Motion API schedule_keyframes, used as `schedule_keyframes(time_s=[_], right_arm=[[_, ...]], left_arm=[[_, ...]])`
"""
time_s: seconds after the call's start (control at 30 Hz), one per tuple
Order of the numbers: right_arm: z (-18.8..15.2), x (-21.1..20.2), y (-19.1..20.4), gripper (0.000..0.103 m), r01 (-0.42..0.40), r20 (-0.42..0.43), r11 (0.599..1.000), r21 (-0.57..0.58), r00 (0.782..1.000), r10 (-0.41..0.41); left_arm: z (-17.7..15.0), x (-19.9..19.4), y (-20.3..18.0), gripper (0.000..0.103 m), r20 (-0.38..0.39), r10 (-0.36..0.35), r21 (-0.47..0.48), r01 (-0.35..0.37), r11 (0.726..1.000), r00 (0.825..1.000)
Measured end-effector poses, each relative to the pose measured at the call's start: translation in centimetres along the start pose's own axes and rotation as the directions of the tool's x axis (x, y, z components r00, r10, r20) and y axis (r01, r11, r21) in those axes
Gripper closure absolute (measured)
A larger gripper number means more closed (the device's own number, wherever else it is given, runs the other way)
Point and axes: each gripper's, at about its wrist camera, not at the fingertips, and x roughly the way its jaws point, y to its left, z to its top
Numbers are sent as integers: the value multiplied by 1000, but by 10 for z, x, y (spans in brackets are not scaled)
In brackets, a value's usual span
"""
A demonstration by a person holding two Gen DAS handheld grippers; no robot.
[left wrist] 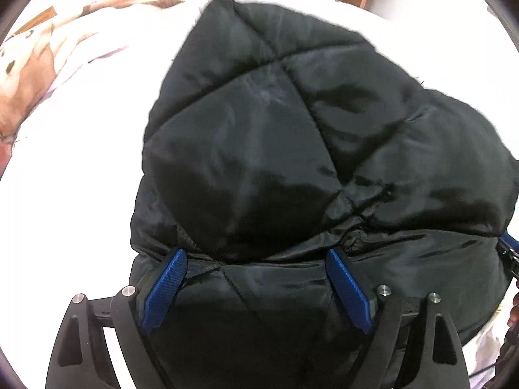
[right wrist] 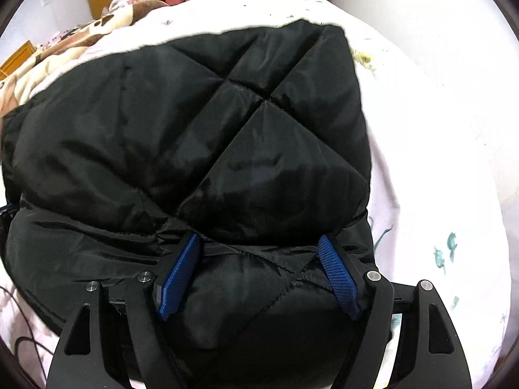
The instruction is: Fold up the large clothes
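Quilted black jacket [left wrist: 292, 149] is seen folded over on the bed [left wrist: 81, 162]; bulky near-edge layers are straddled by left gripper [left wrist: 256, 256] and right gripper [right wrist: 262, 243], both spread wide; tidying seems left.

Left gripper [left wrist: 256, 253] and right gripper [right wrist: 262, 243] both point steeply down, jaws spread wide

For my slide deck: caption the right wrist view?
Right gripper, fingers spread, over a folded black quilted padded jacket on a pale floral bedsheet.
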Motion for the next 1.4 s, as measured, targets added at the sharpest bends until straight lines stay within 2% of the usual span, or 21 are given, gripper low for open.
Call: schedule_keyframes(time_s=[0.2, 0.3, 0.43, 0.6, 0.67, 0.77, 0.83, 0.93, 1.03, 1.2, 1.4], right_arm=[[3, -29, -14, 27, -60, 42, 998, -1, 997, 60], [0, -40, -22, 27, -82, 48, 997, -6, 995, 82], [-2, -47, -40, 27, -104, 51, 995, 2, 993, 103], [-6, -51, -66, 25, -94, 18, 995, 19, 995, 94], [-8, -48, -74, 24, -119, -14, 992, 30, 993, 119], [-4, -33, -84, 24, -184, -48, 981, 59, 981, 187], [-2, -21, -82, 23, -227, -72, 972, 66, 970, 232], [9, -2, -81, 11, -258, -97, 964, 72, 960, 264], [13, 12, -81, 8, -322, -120, 942, 98, 936, 332], [10, 35, -76, 8, -451, -138, 877, 166, 870, 474], [9, 44, -63, 8, -489, -154, 857, 163, 845, 512]], left_arm=[[-1, -34, 17, 15, 33, -78, 7, 78, 997, 996], [3, -47, 38, 15, 37, -87, -6, 87, 996, 996], [7, -38, 67, 15, -11, -57, 24, 57, 998, 998], [12, -23, 92, 11, -54, -108, -19, 108, 994, 993], [12, 0, 104, 10, -109, -168, -31, 166, 986, 980], [21, 16, 102, 10, -156, -231, -43, 227, 973, 960], [28, 24, 97, 4, -166, -231, -31, 229, 973, 959], [37, 42, 88, 0, -195, -234, -15, 235, 972, 953], [46, 53, 85, 0, -219, -236, 13, 244, 970, 947], [54, 70, 92, 0, -253, -297, -19, 303, 953, 921], [56, 75, 90, 0, -265, -295, -19, 301, 953, 918]])
